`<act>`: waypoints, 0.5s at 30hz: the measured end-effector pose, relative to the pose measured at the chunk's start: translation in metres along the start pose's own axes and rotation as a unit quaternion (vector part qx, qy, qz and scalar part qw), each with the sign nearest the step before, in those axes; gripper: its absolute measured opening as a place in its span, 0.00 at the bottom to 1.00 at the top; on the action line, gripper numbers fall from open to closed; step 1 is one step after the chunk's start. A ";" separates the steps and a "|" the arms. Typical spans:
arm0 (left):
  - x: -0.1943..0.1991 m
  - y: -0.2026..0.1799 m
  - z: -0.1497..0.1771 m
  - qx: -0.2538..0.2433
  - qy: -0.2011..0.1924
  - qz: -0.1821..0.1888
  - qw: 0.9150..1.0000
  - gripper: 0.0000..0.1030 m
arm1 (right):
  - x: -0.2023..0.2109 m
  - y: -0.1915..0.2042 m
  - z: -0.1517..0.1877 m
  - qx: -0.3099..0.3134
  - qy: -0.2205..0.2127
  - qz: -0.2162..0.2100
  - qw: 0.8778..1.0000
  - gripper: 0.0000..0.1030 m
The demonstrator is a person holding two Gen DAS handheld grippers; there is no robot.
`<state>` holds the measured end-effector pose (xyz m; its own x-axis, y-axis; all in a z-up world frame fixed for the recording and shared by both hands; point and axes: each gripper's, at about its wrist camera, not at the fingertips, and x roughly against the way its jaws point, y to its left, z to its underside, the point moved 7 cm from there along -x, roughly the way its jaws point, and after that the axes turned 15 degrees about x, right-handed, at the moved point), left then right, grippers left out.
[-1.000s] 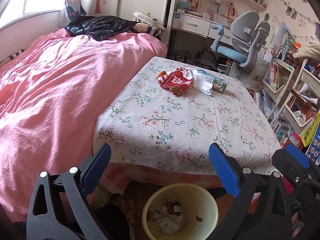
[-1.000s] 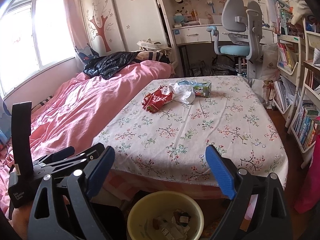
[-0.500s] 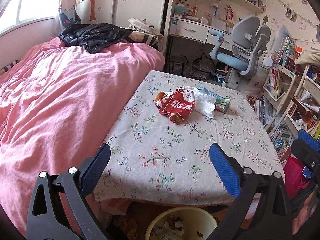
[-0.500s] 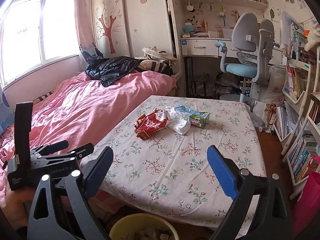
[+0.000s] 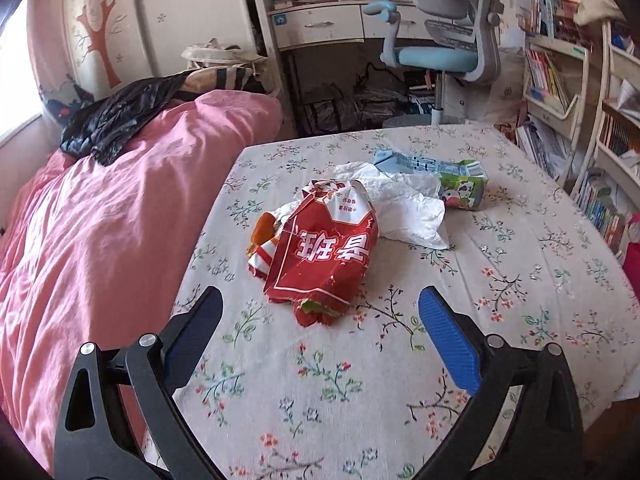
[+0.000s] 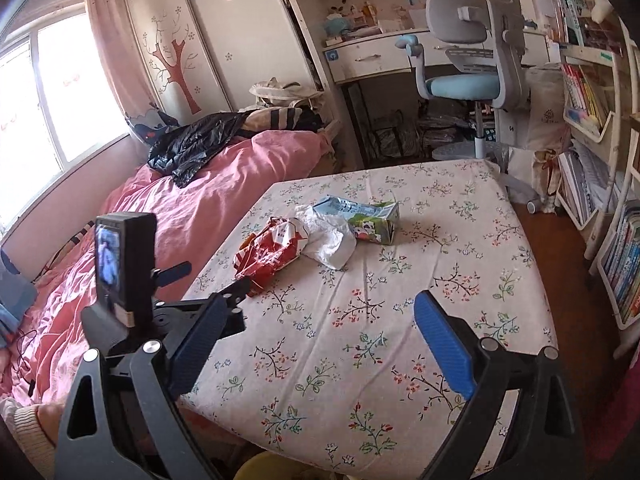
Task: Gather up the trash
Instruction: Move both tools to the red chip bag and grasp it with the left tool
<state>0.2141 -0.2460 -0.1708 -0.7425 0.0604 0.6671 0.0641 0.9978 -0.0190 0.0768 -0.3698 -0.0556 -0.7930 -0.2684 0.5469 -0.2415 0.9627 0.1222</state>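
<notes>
pink duvet (image 5: 100, 216) | black jacket (image 5: 116, 116) | desk chair (image 5: 452, 40) | bookshelves (image 6: 592, 92)

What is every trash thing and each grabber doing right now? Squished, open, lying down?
Red crinkled snack bag: crumpled, lying flat on the floral tablecloth.
White tissue paper: scrunched, between the bag and the carton.
Green and blue drink carton: on its side.
Left gripper: open, empty.
Right gripper: open, empty.

Red snack bag (image 5: 325, 254) with white lettering, white tissue (image 5: 404, 204), green-blue carton (image 5: 460, 184). Counter (image 5: 520, 280) cloth: white floral print. Bed (image 5: 100, 220) cover pink. Tool pads (image 5: 450, 344) blue.
</notes>
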 end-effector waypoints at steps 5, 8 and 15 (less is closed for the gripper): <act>-0.036 -0.023 -0.006 -0.060 0.008 -0.023 0.998 0.84 | -0.012 -0.013 -0.002 -0.027 0.009 -0.014 1.000 0.88; -0.055 -0.030 -0.007 -0.076 0.020 -0.029 0.996 0.76 | -0.019 -0.012 -0.003 -0.028 0.015 -0.024 0.999 0.88; -0.070 -0.029 -0.011 -0.046 0.057 0.017 0.997 0.20 | -0.024 0.002 -0.003 -0.007 0.024 -0.040 0.999 0.88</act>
<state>0.2714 -0.2798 -0.2091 -0.6593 0.0851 0.7470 0.1527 0.9880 0.0222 0.0972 -0.3609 -0.0661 -0.7432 -0.3424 0.5748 -0.2943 0.9388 0.1788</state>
